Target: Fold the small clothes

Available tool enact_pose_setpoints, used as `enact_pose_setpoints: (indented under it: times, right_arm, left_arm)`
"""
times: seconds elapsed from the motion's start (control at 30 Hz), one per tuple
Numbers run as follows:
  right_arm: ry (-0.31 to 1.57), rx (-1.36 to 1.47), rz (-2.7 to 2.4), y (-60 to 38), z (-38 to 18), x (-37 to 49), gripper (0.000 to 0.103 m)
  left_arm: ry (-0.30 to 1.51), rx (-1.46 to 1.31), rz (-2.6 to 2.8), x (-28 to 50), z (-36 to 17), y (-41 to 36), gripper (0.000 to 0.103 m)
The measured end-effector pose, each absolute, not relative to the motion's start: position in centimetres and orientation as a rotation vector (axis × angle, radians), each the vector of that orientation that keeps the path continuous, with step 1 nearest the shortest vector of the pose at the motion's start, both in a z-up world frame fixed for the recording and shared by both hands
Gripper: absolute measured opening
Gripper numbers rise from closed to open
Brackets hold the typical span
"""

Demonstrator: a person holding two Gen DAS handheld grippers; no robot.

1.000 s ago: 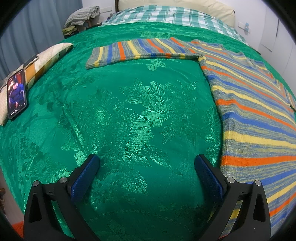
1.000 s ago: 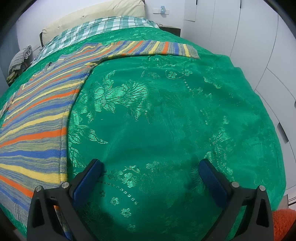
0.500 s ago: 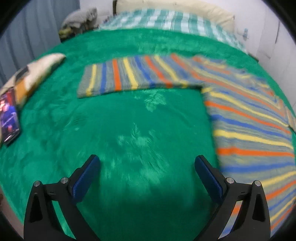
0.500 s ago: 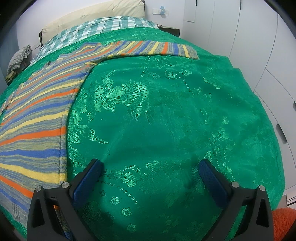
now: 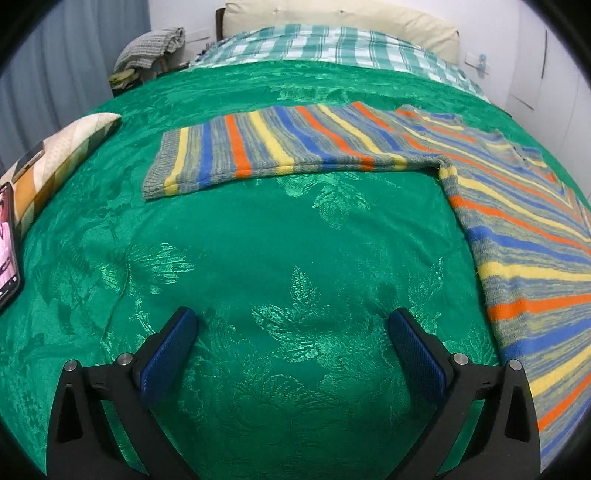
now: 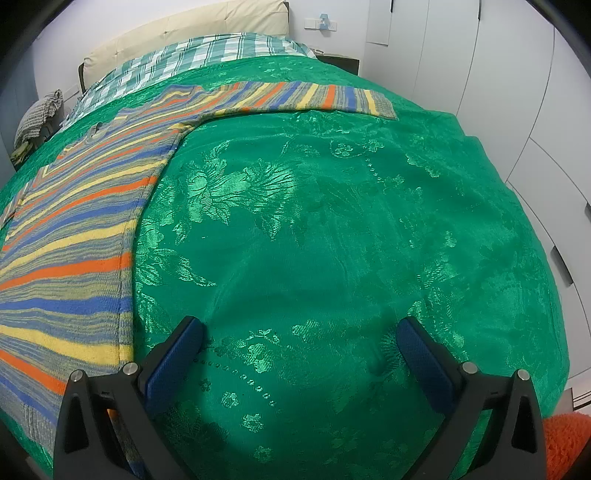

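We face a green bedspread (image 5: 258, 240) with the striped sweater (image 5: 517, 236) spread flat, sleeves out left and right. Both our left gripper (image 5: 293, 341) and right gripper (image 6: 301, 349) gape wide, empty. Folding seems unstarted; next we should pinch a sleeve cuff (image 5: 162, 170).

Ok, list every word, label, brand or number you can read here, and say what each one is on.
No text can be read in either view.
The phone screen is lit, but it is cut off by the frame edge and blurred.
The striped sweater, green bedspread and wall outlet show no legible lettering.
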State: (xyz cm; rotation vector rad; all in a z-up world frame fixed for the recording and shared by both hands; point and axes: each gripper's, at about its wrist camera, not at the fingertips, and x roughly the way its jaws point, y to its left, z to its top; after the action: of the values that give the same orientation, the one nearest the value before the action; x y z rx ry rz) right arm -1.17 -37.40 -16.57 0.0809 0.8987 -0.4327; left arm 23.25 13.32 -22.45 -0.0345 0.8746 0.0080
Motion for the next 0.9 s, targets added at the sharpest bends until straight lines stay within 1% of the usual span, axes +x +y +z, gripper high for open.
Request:
enact_pose_setpoints:
  times: [0.9]
  right_arm:
    - [0.902,0.083,-0.434,-37.46,-16.53,-0.98,0.103]
  left_arm:
    - [0.875,-0.035,0.008,23.2,-22.47,13.32,0.103]
